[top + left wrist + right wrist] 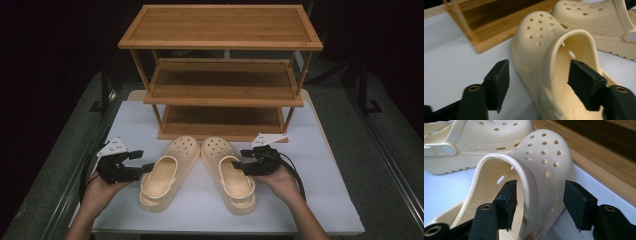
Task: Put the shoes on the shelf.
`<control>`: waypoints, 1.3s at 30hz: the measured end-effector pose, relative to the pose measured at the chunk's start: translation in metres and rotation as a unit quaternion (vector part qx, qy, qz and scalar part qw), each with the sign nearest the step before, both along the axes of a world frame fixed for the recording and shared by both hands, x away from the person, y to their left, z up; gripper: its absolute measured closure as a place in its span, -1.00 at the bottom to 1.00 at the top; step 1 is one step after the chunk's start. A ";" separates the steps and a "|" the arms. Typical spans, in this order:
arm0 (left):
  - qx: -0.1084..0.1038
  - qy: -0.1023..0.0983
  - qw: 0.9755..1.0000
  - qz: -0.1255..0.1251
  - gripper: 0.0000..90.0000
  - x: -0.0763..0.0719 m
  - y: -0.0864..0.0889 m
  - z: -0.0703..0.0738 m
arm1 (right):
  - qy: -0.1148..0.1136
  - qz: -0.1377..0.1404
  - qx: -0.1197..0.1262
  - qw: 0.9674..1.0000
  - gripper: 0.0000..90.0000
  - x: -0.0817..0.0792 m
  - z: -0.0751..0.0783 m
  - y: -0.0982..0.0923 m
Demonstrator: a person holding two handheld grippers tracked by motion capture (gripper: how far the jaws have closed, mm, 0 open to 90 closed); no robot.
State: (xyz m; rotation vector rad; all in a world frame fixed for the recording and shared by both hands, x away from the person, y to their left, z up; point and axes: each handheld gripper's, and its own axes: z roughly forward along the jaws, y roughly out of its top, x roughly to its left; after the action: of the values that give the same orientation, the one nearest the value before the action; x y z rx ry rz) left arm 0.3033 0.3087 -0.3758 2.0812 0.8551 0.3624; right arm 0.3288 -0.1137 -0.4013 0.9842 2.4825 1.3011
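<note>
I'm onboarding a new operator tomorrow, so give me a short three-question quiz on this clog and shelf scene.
1. True or false: the two cream-yellow perforated foam clogs already stand on the three-tier bamboo shoe rack.
2. Which part of the left clog does the left claw straddle? A) heel strap B) side wall of the opening C) toe tip
3. Fill in: the clogs' toes point ___ the rack.

Key
1. False: both rest on the white tabletop in front of the rack.
2. B: one jaw is inside the shoe and one outside. The right claw straddles its clog likewise.
3. Toward.
</note>
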 end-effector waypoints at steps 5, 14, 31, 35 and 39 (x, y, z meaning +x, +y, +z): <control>0.016 0.003 1.000 -0.020 0.00 0.008 -0.017 -0.006 | 0.001 0.003 0.000 1.000 0.11 0.000 -0.001 0.000; 0.055 -0.008 0.998 -0.012 0.50 0.018 -0.031 -0.014 | -0.006 0.006 -0.007 1.000 0.39 0.000 -0.003 0.003; 0.096 -0.040 0.994 0.016 0.81 0.022 -0.039 -0.001 | -0.063 -0.024 -0.054 0.996 0.79 -0.003 0.010 0.003; 0.085 -0.040 0.995 0.027 0.84 0.027 -0.040 0.001 | -0.072 -0.034 -0.061 0.995 0.84 0.001 0.014 -0.001; 0.080 -0.041 0.996 0.028 0.85 0.032 -0.044 0.004 | -0.078 -0.048 -0.057 0.994 0.86 0.004 0.017 -0.008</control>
State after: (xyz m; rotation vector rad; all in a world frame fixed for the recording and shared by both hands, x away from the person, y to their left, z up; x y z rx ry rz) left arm 0.3352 0.2648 -0.3723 2.1754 0.8603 0.5572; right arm 0.3326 -0.1218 -0.3847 0.9255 2.3348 1.1478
